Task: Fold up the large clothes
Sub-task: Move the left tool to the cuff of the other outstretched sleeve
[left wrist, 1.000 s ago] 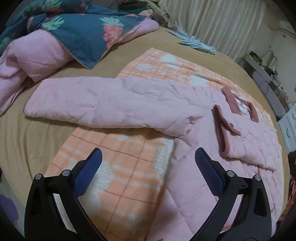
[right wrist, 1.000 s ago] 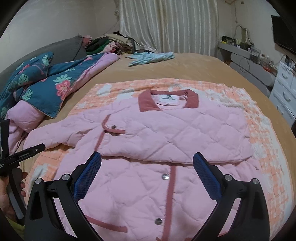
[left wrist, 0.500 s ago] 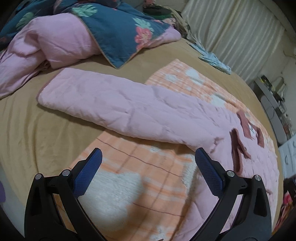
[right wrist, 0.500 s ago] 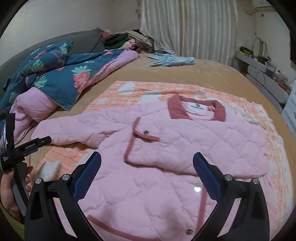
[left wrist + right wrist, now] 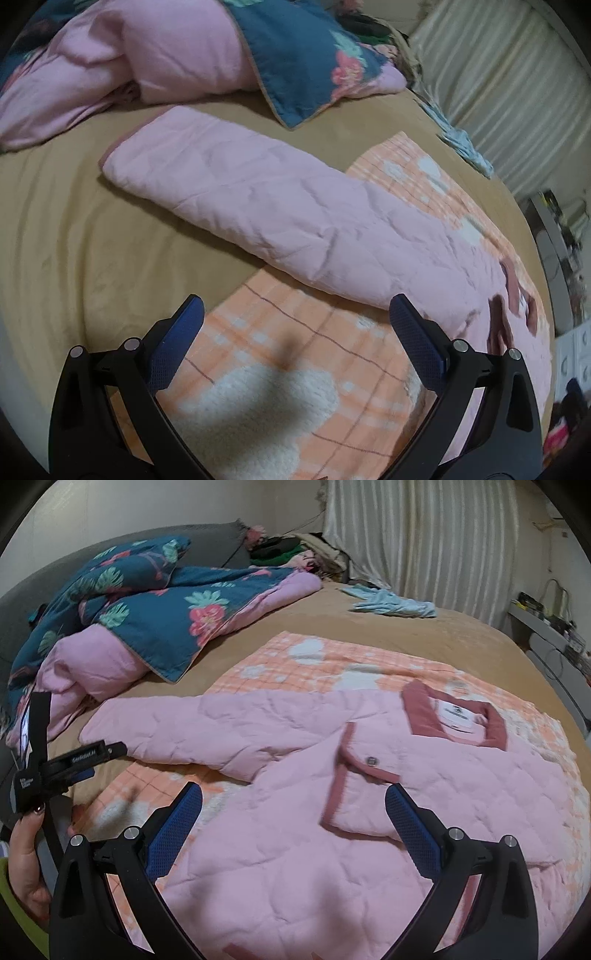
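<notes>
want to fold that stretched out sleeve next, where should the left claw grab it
Grip the sleeve at its cuff end, coming in from the bare bedsheet side. The cuff lies flat with a free edge, and the left claw is open, nearest it.

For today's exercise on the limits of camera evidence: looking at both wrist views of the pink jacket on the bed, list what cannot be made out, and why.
- Pink jacket hem: right wrist view, cut off by the bottom edge and the right gripper.
- Collar label text: right wrist view, too small.
- Jacket front: left wrist view, blurred at the right rim.
- Shelf items: right wrist view, too small.
</notes>
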